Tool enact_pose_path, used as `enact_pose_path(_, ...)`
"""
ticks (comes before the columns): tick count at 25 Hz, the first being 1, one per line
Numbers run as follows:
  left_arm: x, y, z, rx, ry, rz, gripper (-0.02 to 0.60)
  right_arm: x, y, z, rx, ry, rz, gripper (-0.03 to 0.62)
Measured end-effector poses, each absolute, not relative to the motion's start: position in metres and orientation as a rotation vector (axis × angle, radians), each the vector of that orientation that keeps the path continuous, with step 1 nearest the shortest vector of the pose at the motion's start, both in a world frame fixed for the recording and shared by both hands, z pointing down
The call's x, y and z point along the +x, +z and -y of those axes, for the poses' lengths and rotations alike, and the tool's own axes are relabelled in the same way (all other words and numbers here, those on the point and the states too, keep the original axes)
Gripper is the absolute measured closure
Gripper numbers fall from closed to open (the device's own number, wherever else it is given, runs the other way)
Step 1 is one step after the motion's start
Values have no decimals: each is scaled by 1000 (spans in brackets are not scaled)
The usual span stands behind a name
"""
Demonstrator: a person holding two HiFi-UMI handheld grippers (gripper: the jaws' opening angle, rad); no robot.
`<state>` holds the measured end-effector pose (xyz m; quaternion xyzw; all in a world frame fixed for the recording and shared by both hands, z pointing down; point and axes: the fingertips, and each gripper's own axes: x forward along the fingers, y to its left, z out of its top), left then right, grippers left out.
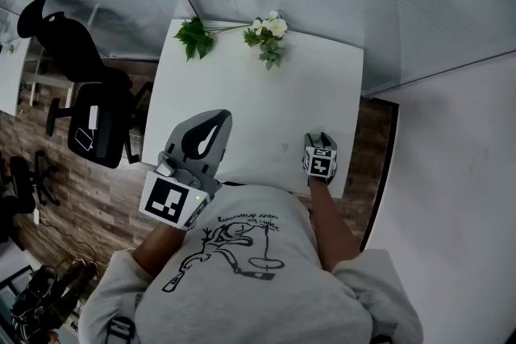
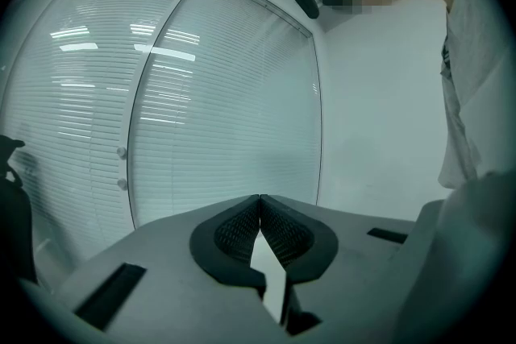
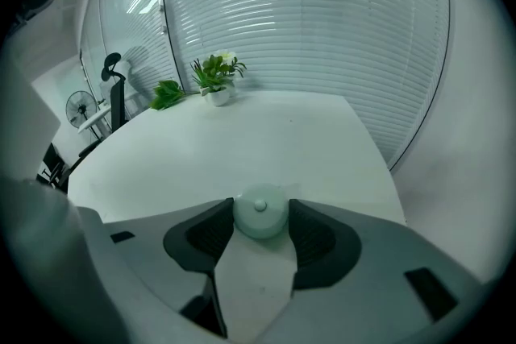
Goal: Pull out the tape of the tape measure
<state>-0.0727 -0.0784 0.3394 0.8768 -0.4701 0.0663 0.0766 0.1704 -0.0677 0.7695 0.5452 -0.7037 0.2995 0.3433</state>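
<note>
1. The white table [image 1: 266, 105] is the anchor; the person stands at its near edge in a grey printed sweatshirt [image 1: 242, 254].
2. The right gripper [image 1: 318, 136] sits at the table's near-right edge, low over the top, with its marker cube [image 1: 321, 163] towards the person.
3. In the right gripper view, the right gripper [image 3: 260, 223] has its jaws spread wide. A small, round, pale tape measure [image 3: 260, 210] sits on the table between the pad tips.
4. Both dark ribbed pads [image 3: 211, 234] meet the sides of the tape measure, so the tool is clamped on it. No tape shows drawn out of the case.
5. The tape measure lies close to the table's near edge, well apart from the far edge. In the head view the gripper covers it.
6. The left gripper [image 1: 216, 118] hangs over the table's near-left corner, with its marker cube [image 1: 171, 200] just off the near edge.
7. In the left gripper view, the left gripper [image 2: 260, 197] has its jaw tips pressed together with nothing between them. It points at a glass wall with blinds [image 2: 161, 93].
8. A flowering plant [image 1: 268, 35] and a leafy sprig [image 1: 193, 36] stand along the table's far edge.
9. A black office chair [image 1: 89, 84] stands on the wood floor off the table's left side.
</note>
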Motion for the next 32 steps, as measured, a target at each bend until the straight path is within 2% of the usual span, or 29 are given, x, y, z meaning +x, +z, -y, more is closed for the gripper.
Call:
enact_pose_path(10,-75,348,77,2617,181,1363,560,162,725,68,1370,833,1947,370)
enact_pose_path(32,-64,396,79,2547,125,1110,557,98,550,60,1018,829,2393,370)
